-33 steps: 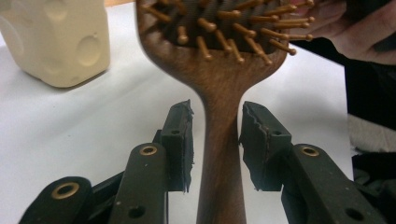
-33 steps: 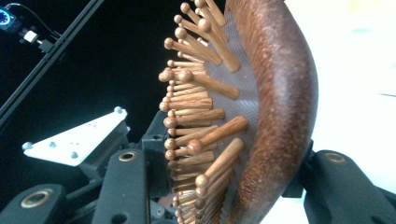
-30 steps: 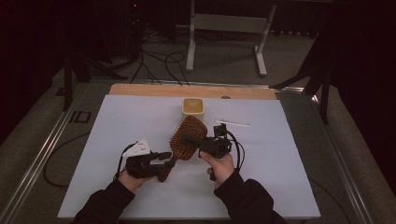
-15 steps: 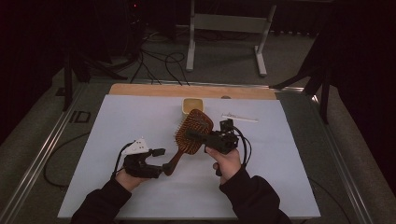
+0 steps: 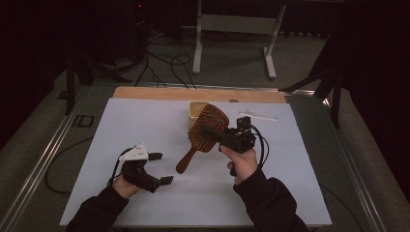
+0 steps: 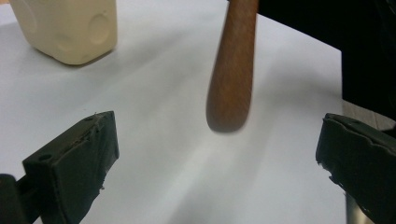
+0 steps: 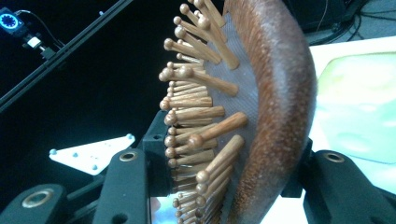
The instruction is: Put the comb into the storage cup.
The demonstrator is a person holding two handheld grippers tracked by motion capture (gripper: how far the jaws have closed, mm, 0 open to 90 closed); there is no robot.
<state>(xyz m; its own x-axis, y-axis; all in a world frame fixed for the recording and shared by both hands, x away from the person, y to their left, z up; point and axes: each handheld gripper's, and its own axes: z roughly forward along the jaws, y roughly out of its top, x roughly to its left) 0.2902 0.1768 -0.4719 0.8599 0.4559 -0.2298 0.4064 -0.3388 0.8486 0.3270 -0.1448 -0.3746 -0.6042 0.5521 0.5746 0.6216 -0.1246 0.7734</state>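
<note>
**Wooden hairbrush held up off the counter by the right gripper**

Wooden paddle hairbrush [image 5: 207, 128] is seen lifted above the white sheet [image 5: 145, 125] on the counter, tilted, with its head up toward the far side and its handle [image 5: 186, 161] angled down toward the near-left. The head is clamped between the fingers of the right gripper [image 5: 212, 131], which is held in the person's right hand [image 5: 241, 162]. In the right gripper view the brush head [image 7: 261, 107] is caught edge-on between the two black fingers [image 7: 123, 186], bristle side facing left, the wooden pins [image 7: 196, 112] with their rounded tips shown pretty clearly.

The left gripper [image 5: 159, 168] is held low over the sheet at the near-left, and its fingers are spread wide with nothing between them. It's kept apart from the brush, just beyond the handle tip. From the left gripper view the rounded end of the handle [image 6: 232, 70] is seen hanging above the sheet, a bit blurred, between and beyond the two open fingers [image 6: 77, 158].

A cream-coloured box [image 5: 196, 108] is sat on the sheet behind the brush head, also visible at the top left of the left gripper view [image 6: 65, 28]. A small white strip-like item [image 5: 258, 115] is lying near the far-right part of the sheet; what it is can't be told.
</note>
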